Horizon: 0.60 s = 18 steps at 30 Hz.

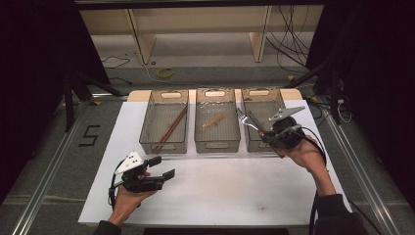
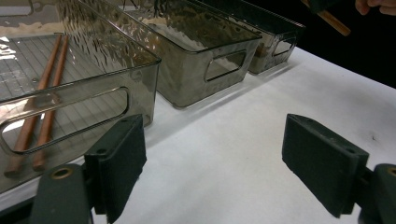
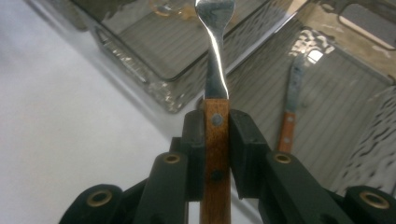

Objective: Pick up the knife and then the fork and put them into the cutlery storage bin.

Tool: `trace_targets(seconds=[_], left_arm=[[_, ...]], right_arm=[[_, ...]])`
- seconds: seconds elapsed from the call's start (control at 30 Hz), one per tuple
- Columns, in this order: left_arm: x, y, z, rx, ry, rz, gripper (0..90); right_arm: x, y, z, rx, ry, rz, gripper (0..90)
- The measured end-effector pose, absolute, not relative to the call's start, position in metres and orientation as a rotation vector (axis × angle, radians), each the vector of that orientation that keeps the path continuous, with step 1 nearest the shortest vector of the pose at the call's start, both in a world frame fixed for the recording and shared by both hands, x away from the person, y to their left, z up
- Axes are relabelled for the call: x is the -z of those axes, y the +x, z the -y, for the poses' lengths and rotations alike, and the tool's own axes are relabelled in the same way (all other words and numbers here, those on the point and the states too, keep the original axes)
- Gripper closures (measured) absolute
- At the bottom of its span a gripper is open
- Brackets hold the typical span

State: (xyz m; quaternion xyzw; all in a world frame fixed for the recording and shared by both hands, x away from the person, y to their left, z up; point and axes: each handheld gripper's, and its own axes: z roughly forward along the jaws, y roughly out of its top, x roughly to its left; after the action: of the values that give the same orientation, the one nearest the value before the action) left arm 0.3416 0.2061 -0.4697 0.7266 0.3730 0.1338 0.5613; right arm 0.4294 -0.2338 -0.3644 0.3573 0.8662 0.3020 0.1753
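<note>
The right gripper clamps the wooden-handled steel fork above the right smoky plastic bin; a tilted release could clip its rim; the left gripper gapes empty.

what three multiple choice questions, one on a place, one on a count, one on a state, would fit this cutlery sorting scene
1. Where do the chopsticks lie?
A. left bin
B. middle bin
C. on the white sheet

2. How many clear bins stand in the row?
A. two
B. three
C. four

3. How is the right gripper set?
A. open, with nothing between the jaws
B. shut on a spoon
C. shut on the fork

Answers:
1. A: the high view shows the pair lying slantwise in the left bin.
2. B: left, middle bin and right bin stand side by side.
3. C: the right gripper view shows both pads pressed on the fork's wooden handle.
</note>
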Motion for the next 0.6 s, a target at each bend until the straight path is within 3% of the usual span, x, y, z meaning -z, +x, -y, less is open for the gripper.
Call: trace_targets(seconds=[0.6], left_arm=[[0.47,0.342,-0.206,-0.317,1.713,-0.876,21.0]], right_arm=[[0.354,0.477,0.246,-0.808,1.159,-2.367,77.9]])
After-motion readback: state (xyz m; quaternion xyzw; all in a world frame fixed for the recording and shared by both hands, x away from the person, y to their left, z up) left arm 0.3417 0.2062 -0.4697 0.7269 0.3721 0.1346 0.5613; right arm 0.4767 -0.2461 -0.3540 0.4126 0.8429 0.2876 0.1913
